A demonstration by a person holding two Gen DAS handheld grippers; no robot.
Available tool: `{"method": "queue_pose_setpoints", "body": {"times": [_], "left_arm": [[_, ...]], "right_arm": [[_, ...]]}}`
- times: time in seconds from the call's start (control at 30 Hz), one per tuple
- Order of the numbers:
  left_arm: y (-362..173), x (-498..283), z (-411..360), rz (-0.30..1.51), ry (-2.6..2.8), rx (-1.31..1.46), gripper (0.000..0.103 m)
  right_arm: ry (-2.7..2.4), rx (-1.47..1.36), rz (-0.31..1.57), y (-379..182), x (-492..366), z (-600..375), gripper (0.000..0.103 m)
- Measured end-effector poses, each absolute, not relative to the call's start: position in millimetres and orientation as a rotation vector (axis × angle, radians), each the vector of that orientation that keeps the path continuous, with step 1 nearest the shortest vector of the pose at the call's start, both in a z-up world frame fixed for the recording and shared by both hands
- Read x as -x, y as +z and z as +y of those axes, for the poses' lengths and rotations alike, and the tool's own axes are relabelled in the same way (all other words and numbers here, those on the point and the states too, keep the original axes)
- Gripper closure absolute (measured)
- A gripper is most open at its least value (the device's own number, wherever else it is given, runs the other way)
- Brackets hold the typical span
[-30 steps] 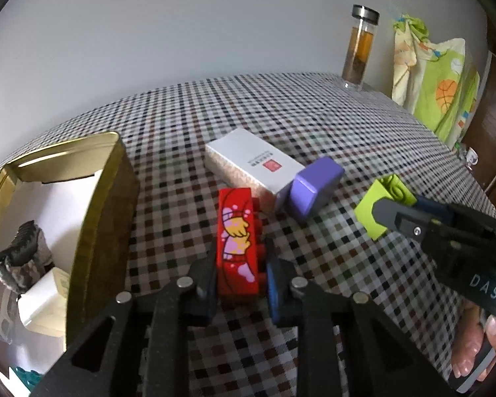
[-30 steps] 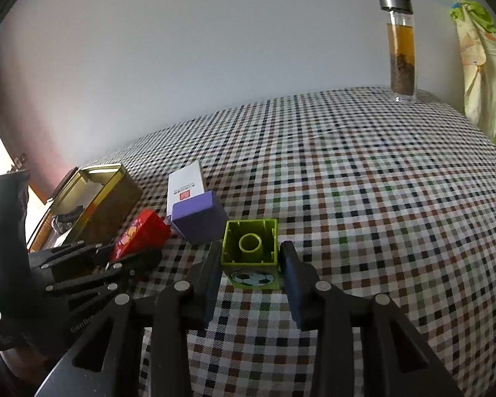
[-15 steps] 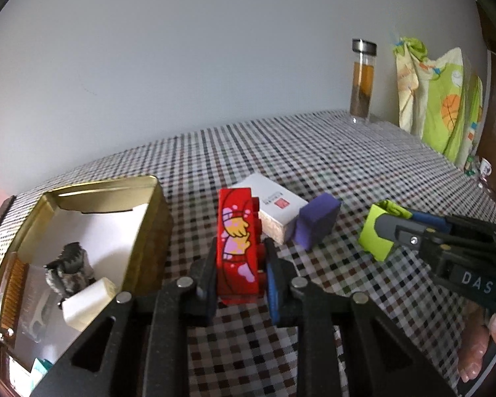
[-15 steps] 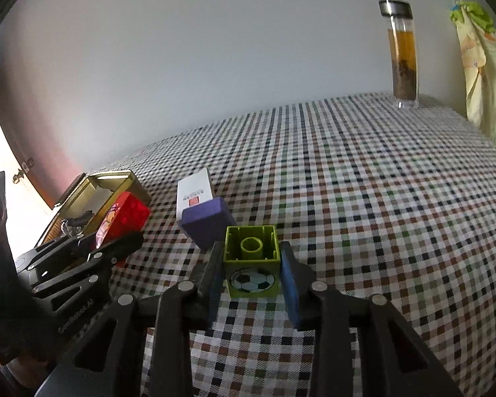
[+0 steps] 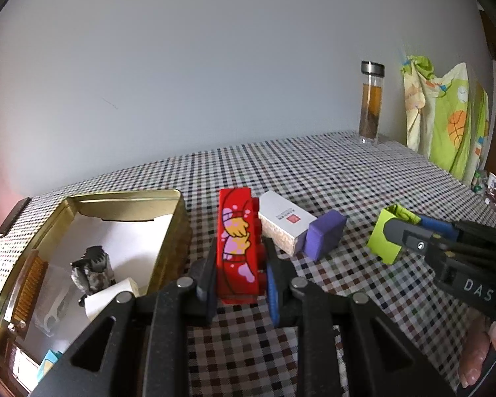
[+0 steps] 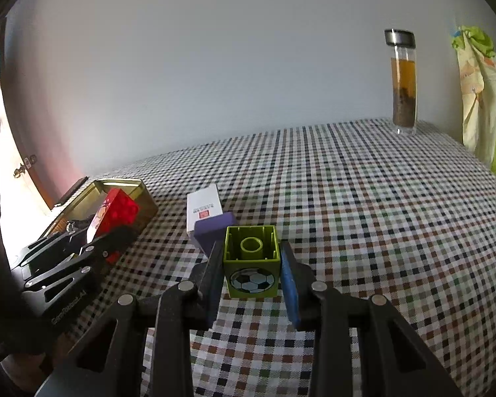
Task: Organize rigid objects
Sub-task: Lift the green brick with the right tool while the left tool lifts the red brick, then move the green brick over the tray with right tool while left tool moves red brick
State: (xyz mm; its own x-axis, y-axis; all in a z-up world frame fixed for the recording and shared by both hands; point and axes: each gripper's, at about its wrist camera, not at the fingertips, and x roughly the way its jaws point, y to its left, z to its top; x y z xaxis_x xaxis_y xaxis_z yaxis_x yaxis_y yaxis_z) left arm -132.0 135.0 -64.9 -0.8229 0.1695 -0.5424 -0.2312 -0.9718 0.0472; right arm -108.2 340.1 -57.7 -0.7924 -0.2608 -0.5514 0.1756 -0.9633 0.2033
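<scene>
Lettering "DAS" on right gripper (image 5: 396, 231) | white box (image 5: 286, 228) label unreadable

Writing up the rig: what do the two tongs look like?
Both tongs, left and right, are matte black, with cut-out triangular links, silver pivot pins and blue pads. White lettering runs along each body. No cables show. Fingertips show under the right one; no sleeve visible.

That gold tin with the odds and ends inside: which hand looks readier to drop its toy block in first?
Probably the left. The left gripper holds the red block right beside the gold tin, while the right gripper holds the green block farther away, beyond the white box and purple block.
</scene>
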Motion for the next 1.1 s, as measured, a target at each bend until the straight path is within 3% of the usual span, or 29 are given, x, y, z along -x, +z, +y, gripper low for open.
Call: {"method": "queue_pose_setpoints", "body": {"times": [1.1], "left_arm": [[-54, 106, 117, 0.092, 2.928, 0.667, 0.081]], "right_arm": [[-2.879, -0.445, -0.194, -33, 64, 326, 0.069]]}}
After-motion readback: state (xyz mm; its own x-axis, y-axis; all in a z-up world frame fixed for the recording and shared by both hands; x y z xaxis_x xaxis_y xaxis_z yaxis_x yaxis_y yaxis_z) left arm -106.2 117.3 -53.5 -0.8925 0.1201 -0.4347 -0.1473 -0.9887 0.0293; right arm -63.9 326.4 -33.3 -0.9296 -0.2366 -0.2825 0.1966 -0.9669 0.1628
